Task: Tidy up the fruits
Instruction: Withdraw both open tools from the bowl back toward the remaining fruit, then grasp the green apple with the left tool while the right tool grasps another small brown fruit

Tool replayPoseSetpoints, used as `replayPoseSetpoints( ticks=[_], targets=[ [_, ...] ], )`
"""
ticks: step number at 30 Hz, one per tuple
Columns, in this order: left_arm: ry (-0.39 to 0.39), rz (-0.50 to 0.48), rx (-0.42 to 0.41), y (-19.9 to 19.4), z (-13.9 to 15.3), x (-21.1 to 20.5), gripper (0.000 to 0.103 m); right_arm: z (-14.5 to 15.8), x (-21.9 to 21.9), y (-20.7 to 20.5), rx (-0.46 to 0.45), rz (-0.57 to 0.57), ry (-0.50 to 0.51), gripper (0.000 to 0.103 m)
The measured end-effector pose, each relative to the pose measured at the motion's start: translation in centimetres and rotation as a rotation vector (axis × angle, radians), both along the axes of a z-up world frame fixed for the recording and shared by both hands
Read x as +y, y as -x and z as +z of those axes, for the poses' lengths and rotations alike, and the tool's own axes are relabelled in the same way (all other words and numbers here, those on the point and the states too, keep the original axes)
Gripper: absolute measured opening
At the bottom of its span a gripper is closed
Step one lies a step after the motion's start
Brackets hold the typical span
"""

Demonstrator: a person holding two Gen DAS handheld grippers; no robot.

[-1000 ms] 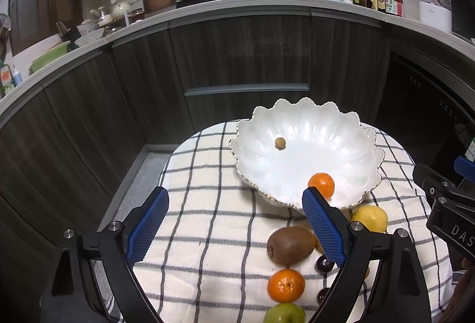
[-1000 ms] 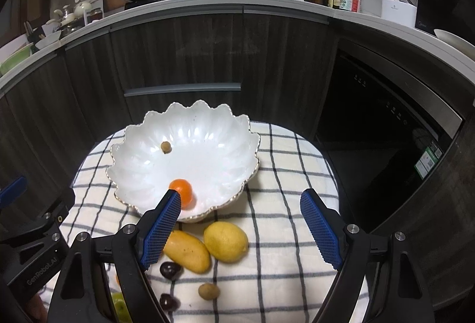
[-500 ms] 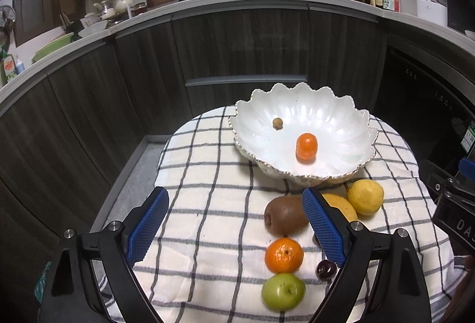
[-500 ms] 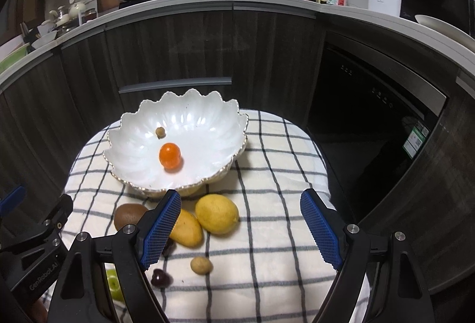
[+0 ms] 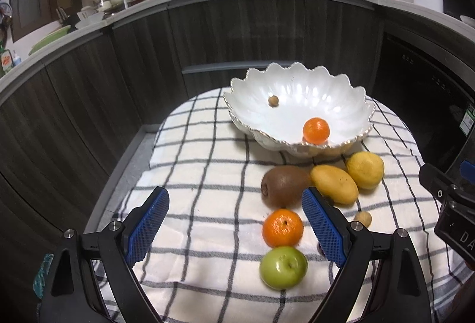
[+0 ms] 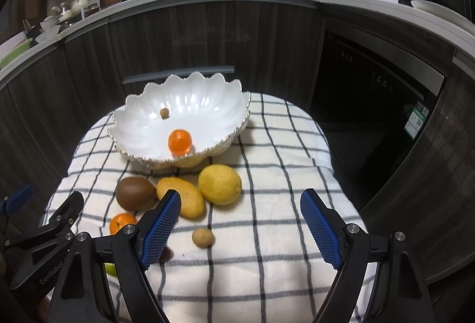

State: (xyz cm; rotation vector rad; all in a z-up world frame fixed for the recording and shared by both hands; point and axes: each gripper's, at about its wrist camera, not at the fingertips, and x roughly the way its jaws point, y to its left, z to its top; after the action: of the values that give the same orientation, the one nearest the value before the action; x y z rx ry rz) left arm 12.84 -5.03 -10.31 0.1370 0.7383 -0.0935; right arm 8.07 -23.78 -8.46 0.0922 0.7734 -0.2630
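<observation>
Left tool (image 5: 234, 222), right tool (image 6: 239, 226), black frames, blue mesh-textured pads, silver screws

R gripper (image 6: 240, 229) jaws wide, empty, over checked cloth (image 6: 267, 263); small orange (image 6: 180, 140) in white bowl (image 6: 142, 118).

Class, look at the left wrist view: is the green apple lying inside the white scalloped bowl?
No: the round green apple lies on the checked cloth near the camera, well outside the white scalloped bowl.
</observation>
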Motion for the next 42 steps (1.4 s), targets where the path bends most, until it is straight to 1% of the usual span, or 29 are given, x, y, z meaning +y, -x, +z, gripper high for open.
replayPoseSetpoints(
  ticks=[5,10,16,25,29,32,36,40,42],
  targets=[
    [0.025,-0.017,0.034,0.5,-1.3,-0.3,0.092,-1.5,-0.2,0.7,0.036,-0.005,-0.020,0.083],
    [0.009,-0.031,0.068,1.0,-3.1,-0.7,0.092,-2.9,-0.3,1.5,0.049,-0.004,-0.010,0.083],
    [0.000,-0.036,0.088,1.4,-4.9,-0.9,0.092,-5.0,-1.0,1.6,0.090,-0.023,-0.026,0.083],
    [0.009,-0.058,0.127,1.7,-7.2,-1.4,0.092,-6.4,-1.1,1.5,0.113,-0.021,-0.037,0.083],
    [0.005,-0.060,0.134,1.7,-7.9,-1.6,0.092,-6.9,-1.2,1.4,0.127,-0.020,-0.040,0.083],
    [-0.024,-0.063,0.132,1.6,-8.4,-2.0,0.092,-7.3,-1.2,1.3,0.140,-0.020,-0.037,0.083],
    [-0.038,-0.065,0.128,1.5,-8.7,-2.2,0.091,-7.8,-1.4,1.2,0.148,-0.024,-0.043,0.083],
    [-0.065,-0.062,0.114,1.4,-9.1,-2.6,0.086,-8.2,-1.5,1.0,0.157,-0.027,-0.045,0.083],
    [-0.061,-0.062,0.117,1.3,-9.2,-2.6,0.084,-8.3,-1.5,1.0,0.159,-0.027,-0.047,0.083]
  ],
)
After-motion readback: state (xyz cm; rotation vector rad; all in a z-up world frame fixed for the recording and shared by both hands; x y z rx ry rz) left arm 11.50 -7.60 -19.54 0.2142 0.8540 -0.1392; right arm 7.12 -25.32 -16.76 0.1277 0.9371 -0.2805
